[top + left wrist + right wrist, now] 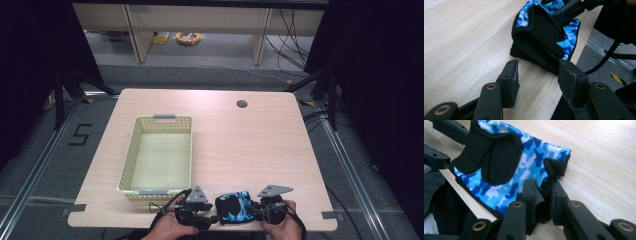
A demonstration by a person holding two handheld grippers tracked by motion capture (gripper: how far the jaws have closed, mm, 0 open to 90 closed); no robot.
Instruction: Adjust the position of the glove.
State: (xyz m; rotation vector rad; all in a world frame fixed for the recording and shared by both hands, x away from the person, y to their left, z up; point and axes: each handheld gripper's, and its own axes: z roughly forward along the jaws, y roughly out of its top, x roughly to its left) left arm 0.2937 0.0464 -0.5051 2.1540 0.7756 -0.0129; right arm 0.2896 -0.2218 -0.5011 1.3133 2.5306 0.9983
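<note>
Since the glove [235, 206] is soft, light, floppy fabric lying at the table's [260, 145] near edge, a hem pinch suits best. Right gripper [543, 195] clamps its edge; left gripper [537, 75], jaws apart, straddles the opposite edge. Basket [131, 150] sits left of centre.

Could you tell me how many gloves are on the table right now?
1. A blue camouflage glove lies at the table's near edge, right of the basket; the right claw pinches its finger end. Folded layers could hide a second.
</note>
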